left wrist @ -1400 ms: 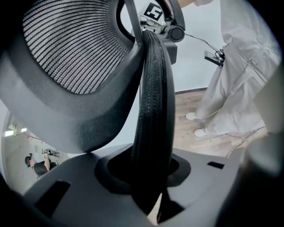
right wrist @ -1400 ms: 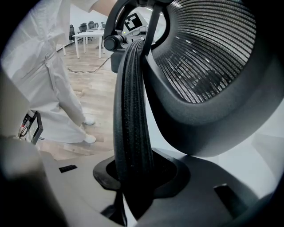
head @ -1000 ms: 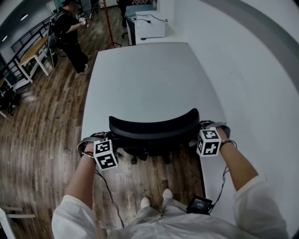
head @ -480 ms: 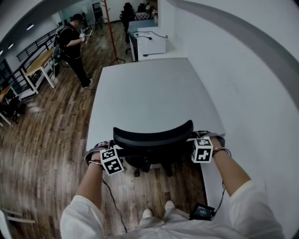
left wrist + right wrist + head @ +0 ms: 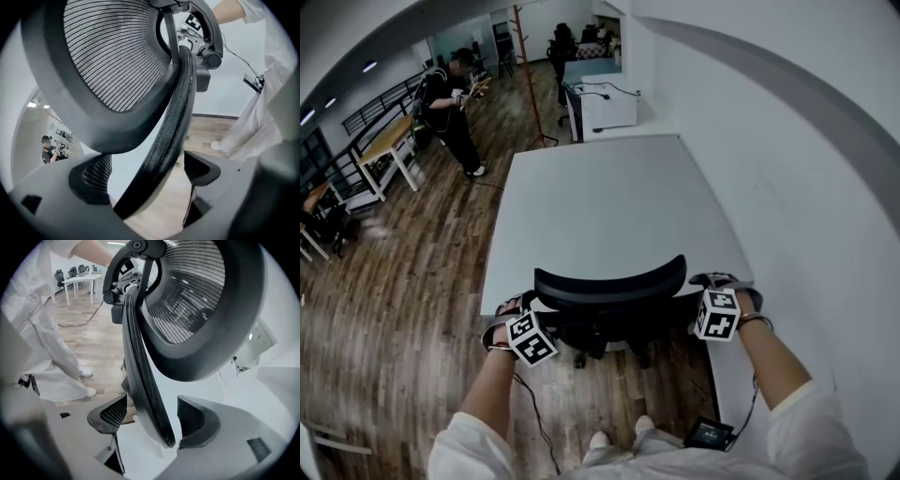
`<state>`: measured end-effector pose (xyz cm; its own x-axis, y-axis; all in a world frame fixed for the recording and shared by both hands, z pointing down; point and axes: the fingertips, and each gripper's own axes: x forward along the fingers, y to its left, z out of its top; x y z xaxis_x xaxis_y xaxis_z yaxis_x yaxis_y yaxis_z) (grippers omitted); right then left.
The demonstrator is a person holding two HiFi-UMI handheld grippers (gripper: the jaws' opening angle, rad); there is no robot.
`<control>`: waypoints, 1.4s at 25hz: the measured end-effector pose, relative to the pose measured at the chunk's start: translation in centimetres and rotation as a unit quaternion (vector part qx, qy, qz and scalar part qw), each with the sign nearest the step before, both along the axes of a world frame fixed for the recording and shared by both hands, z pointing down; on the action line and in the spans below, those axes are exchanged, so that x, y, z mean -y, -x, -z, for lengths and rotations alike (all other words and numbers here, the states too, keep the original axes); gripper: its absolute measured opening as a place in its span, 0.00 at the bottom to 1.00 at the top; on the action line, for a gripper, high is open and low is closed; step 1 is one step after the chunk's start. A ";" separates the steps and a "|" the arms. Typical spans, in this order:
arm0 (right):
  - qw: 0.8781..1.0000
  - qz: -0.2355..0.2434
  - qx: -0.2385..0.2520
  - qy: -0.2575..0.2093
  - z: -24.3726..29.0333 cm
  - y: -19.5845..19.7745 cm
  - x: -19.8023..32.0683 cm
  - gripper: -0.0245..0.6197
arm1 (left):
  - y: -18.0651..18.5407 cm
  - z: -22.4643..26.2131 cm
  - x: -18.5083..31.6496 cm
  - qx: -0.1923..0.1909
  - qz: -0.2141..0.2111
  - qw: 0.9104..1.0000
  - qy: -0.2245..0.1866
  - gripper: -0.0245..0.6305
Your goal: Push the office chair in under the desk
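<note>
Left gripper [image 5: 510, 307], right gripper [image 5: 719, 280]: fingers [image 5: 199, 417] just opened; chair back [image 5: 609, 283] seemingly untouched between.

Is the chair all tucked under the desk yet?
Nearly finished. Done: the chair has its backrest right at the edge of the desk, and its seat looks tucked beneath. In hand: the left gripper and right gripper have just been opening, with the backrest's sides between their jaws, not pinched. Left: probably only pulling both grippers away.
</note>
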<state>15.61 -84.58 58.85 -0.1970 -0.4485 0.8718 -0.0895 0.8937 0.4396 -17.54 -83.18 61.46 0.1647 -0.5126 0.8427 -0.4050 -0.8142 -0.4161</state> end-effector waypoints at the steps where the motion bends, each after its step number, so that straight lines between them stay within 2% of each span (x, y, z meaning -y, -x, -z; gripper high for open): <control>1: 1.000 -0.007 0.004 -0.010 0.3 -0.3 -0.1 0.55 | 0.0 0.3 -0.1 -0.007 0.009 1.000 -0.004 0.75; 5: 0.996 -0.049 0.061 -0.048 2.0 -0.1 -0.8 0.55 | 0.0 2.2 -0.2 -0.077 0.068 0.994 -0.030 0.75; 11: 0.978 -0.127 0.145 -0.084 3.8 0.3 -1.6 0.55 | -0.3 4.1 -0.9 -0.169 0.134 0.974 -0.070 0.75; 13: 0.964 -0.162 0.188 -0.091 4.7 0.4 -1.8 0.55 | -0.5 4.9 -1.3 -0.201 0.150 0.964 -0.084 0.75; 18: 0.917 -0.233 0.315 -0.080 6.2 1.1 -4.0 0.55 | -1.0 6.9 -3.8 -0.261 0.191 0.941 -0.099 0.75; 20: 0.900 -0.245 0.354 -0.073 6.9 1.7 -5.1 0.55 | -1.3 7.5 -4.9 -0.292 0.204 0.929 -0.099 0.75; 22: 0.889 -0.247 0.380 -0.063 7.2 2.4 -6.3 0.55 | -1.8 8.0 -5.9 -0.312 0.207 0.922 -0.100 0.75; 27: 0.880 -0.234 0.412 -0.041 7.3 4.4 -9.0 0.55 | -3.5 8.7 -8.7 -0.361 0.211 0.904 -0.085 0.75; 30: 0.874 -0.236 0.424 -0.026 7.2 5.1 -10.3 0.55 | -4.4 8.6 -9.8 -0.379 0.210 0.898 -0.076 0.75; 35: 0.861 -0.238 0.450 -0.003 6.8 6.3 -11.9 0.55 | -6.2 8.1 -11.6 -0.398 0.207 0.892 -0.055 0.75</control>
<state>9.29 -72.64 52.06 -0.5842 -0.6692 0.4593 -0.7516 0.6597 0.0052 -11.37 -71.63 53.33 0.4660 -0.7405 0.4842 -0.8644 -0.4979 0.0705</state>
